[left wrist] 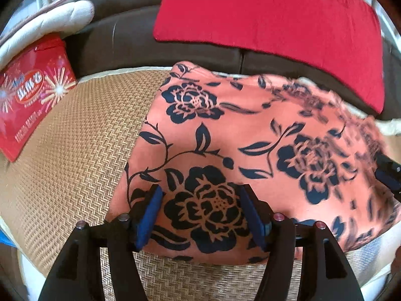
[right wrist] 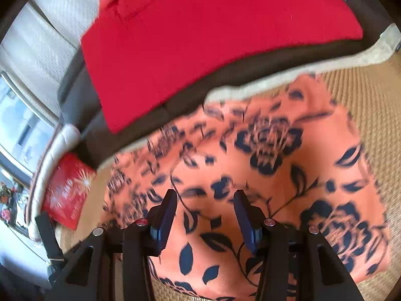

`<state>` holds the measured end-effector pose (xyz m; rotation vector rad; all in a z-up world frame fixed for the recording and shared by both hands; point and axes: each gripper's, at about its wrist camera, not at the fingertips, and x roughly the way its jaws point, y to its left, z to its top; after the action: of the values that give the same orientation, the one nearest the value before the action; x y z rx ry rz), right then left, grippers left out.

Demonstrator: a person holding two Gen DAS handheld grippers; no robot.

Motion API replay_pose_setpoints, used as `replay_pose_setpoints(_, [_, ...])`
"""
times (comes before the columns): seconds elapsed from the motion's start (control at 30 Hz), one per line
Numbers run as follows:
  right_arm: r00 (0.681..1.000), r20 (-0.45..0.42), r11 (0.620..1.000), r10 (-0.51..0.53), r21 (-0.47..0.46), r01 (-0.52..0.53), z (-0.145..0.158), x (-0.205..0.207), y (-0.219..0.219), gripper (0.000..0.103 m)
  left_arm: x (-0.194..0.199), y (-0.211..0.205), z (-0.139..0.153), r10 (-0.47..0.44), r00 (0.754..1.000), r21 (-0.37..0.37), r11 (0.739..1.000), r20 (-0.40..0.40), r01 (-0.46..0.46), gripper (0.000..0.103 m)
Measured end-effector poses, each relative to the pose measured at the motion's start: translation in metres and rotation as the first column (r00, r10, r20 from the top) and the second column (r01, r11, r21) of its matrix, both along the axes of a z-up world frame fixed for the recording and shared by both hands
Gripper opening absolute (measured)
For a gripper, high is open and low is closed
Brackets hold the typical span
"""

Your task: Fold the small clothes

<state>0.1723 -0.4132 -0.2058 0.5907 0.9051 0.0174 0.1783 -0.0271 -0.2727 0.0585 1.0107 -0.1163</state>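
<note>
An orange garment with a dark blue flower print lies spread on a woven straw mat. My left gripper is open, its blue pads over the garment's near left part, holding nothing. My right gripper is open above the garment near its front edge, holding nothing. The right gripper's tip shows at the right edge of the left wrist view. Part of the left gripper shows at the lower left of the right wrist view.
A red cushion leans on a dark brown sofa back behind the garment. A red snack box stands at the left with a white padded cushion behind it. The mat extends to the right.
</note>
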Motion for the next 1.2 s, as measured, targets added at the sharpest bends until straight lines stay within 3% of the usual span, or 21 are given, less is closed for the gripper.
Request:
replay_pose_setpoints(0.07, [0.996, -0.088, 1.0, 0.009, -0.011, -0.01, -0.023, 0.014, 0.003, 0.05, -0.002, -0.009, -0.005, -0.005, 1.0, 0.035, 0.999, 0.009, 0.004, 0.066])
replay_pose_setpoints(0.27, [0.999, 0.026, 1.0, 0.024, -0.018, -0.024, -0.003, 0.022, 0.012, 0.052, -0.001, -0.013, 0.004, 0.005, 0.999, 0.029, 1.0, 0.036, -0.006, 0.066])
replay_pose_setpoints(0.43, [0.996, 0.065, 0.998, 0.059, -0.035, -0.057, 0.003, 0.038, 0.031, 0.052, -0.006, -0.02, 0.023, -0.009, 0.99, 0.046, 0.999, 0.14, 0.002, 0.066])
replay_pose_setpoints(0.7, [0.995, -0.04, 0.986, 0.095, -0.131, -0.1, -0.02, 0.068, 0.059, 0.052, 0.006, -0.03, 0.038, -0.018, 0.974, 0.09, 0.996, 0.224, -0.002, 0.066])
replay_pose_setpoints(0.97, [0.991, 0.071, 0.989, 0.116, -0.1, -0.108, 0.001, 0.055, 0.059, 0.054, 0.009, -0.028, 0.045, -0.014, 0.967, 0.099, 0.995, 0.253, -0.012, 0.066])
replay_pose_setpoints(1.2, [0.987, -0.015, 0.975, 0.158, -0.157, -0.158, -0.015, 0.063, 0.078, 0.053, 0.009, -0.032, 0.04, -0.02, 0.969, 0.131, 0.991, 0.247, -0.013, 0.066])
